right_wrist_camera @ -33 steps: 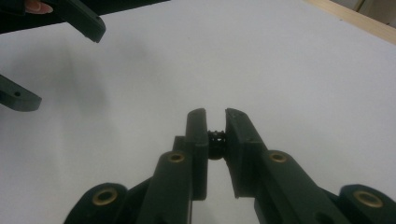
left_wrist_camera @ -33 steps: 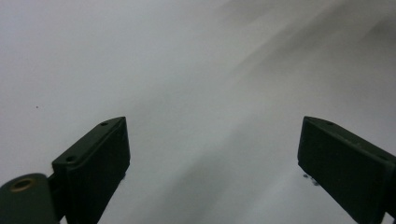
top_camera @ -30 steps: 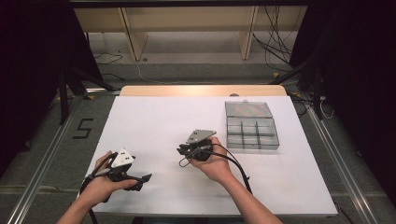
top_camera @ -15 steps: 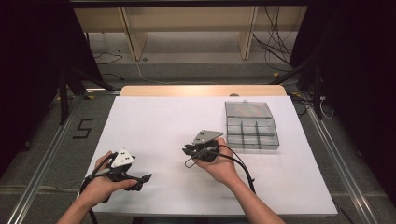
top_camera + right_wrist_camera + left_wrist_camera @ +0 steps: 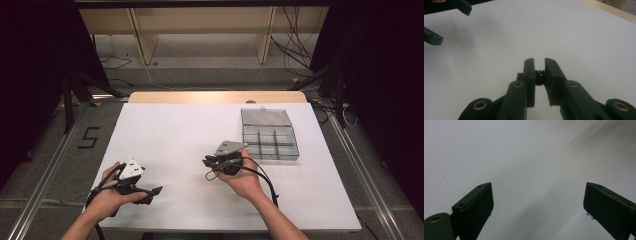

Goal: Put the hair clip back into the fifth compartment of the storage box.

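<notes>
So the white worktop (image 5: 165, 135) has a person at its near edge with a set of tongs in each hand. The left tongs (image 5: 150, 192) sit low at the near-left part of the sheet, held in the left hand (image 5: 112, 192), with the grey three-cornered plate (image 5: 131, 169) on top. In the left gripper view the two black jaws are spread wide, nothing between them, just plain white surface underneath and very close.

The right tongs (image 5: 207, 162) are held in the right hand (image 5: 245, 177) around the middle of the worktop, a bit to the right, tips pointing left toward the other hand. In the right gripper view the right tongs (image 5: 539, 67) are nearly pressed together and pinching a small dark part (image 5: 539, 73). It's tiny and mostly hidden between the jaws; it looks like it has little ridges or teeth, but I can't tell what it is. The same view shows the left tongs (image 5: 447, 21) farther off in the top-left corner, jaws apart.

Just beside the right hand, on its far-right side, is a clear plastic compartment box (image 5: 270, 135) with its lid folded open toward the far side. Whether there's anything in the compartments is too small to make out. A black cable (image 5: 265, 180) trails from the right tongs back along the forearm.

Off the worktop, the floor on the left has a "5" marking (image 5: 89, 137).
</notes>
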The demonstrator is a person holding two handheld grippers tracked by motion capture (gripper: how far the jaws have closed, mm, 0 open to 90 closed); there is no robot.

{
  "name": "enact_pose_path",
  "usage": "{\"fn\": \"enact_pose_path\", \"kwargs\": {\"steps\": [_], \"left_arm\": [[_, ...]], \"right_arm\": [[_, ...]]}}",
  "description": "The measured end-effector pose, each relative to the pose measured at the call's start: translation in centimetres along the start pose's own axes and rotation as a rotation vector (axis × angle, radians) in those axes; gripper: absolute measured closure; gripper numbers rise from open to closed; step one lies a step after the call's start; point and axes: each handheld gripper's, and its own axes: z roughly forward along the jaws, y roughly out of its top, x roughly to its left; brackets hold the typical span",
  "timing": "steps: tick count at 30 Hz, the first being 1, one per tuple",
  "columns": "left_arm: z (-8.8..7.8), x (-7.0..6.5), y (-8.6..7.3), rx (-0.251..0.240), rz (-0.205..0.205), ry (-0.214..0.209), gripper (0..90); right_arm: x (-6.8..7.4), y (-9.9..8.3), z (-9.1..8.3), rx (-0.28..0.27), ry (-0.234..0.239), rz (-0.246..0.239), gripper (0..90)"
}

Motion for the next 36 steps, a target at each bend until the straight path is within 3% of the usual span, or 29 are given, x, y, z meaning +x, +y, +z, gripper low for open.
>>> {"fn": "enact_pose_path", "kwargs": {"steps": [36], "left_arm": [[-0.1, 0.0, 0.0, -0.001, 0.002, 0.001, 9.0]], "right_arm": [[-1.5, -1.7, -3.3, -0.01, -0.047, 0.04, 80.5]]}}
